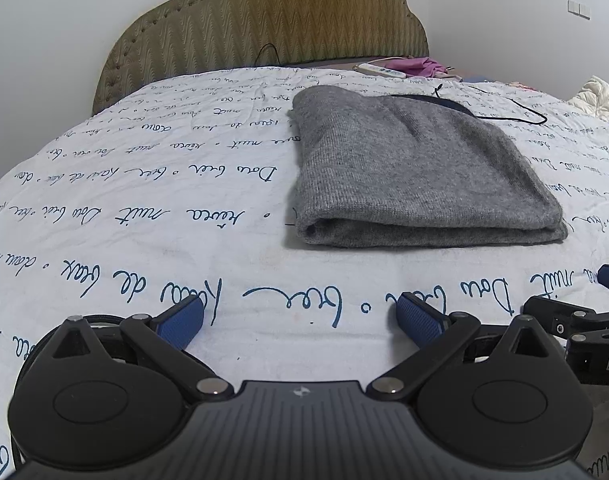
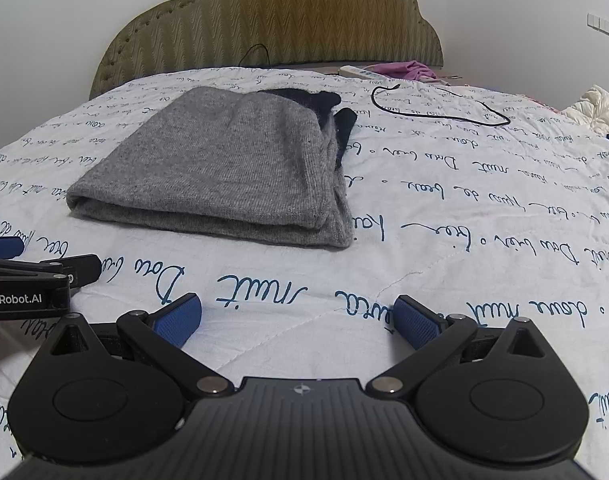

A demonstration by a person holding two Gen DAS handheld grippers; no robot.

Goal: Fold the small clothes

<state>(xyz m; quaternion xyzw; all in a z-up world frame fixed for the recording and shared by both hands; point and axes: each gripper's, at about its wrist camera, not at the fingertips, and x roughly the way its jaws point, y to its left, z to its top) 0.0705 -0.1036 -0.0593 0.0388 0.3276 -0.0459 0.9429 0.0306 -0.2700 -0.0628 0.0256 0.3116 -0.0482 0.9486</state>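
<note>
Left gripper: I am holding it low over the bedspread with its jaws spread wide and nothing between the blue pads.
Right gripper: I am keeping it released as well, jaws wide apart, pads hovering over bare bedspread.
Sweater: it is lying folded into a grey rectangle on the bed, clear of both grippers.
Sweater to left gripper: I am seeing it ahead and to the right of the fingers, well apart, with its thick folded edge facing me.
Sweater to right gripper: I am seeing it ahead and to the left, well apart.
Dark part: a black piece is showing at the sweater's far right corner; I cannot tell what it belongs to.
Gripper spacing: the two are sitting side by side, each one's fingers showing at the edge of the other's view.
Cable: a black cord is lying looped on the bedspread beyond the sweater, to its right.
Headboard: it is standing at the far end of the bed.
</note>
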